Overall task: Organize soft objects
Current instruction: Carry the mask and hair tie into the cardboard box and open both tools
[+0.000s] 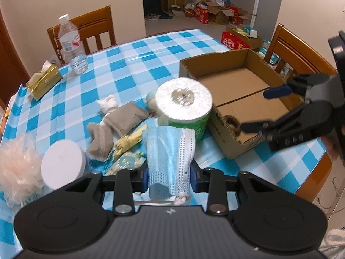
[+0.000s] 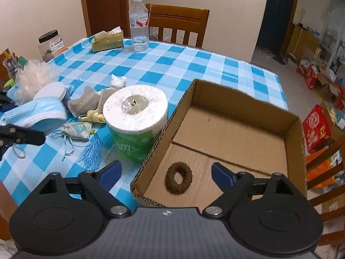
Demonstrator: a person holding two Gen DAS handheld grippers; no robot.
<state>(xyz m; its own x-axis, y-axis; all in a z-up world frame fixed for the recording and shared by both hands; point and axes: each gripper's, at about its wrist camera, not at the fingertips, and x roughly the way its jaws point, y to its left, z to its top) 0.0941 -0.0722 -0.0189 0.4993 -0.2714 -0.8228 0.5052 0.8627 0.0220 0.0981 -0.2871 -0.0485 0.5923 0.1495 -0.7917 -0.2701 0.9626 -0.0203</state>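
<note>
Left tool (image 1: 169, 176) clamps blue face mask (image 1: 170, 149); right tool (image 2: 166, 172) spread wide, empty, above brown hair tie (image 2: 178, 178) in box (image 2: 299, 129).

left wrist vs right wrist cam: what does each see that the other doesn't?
Left wrist only: the left tool shut on the blue face mask, seen head-on; the right tool open at the cardboard box.

Right wrist only: the whole brown hair tie lying on the box floor, between the right tool's open fingers; a black-lidded jar; a blue tassel.

Both: toilet paper roll, box, water bottle, tissue pack, bath pouf, checkered tablecloth.
</note>
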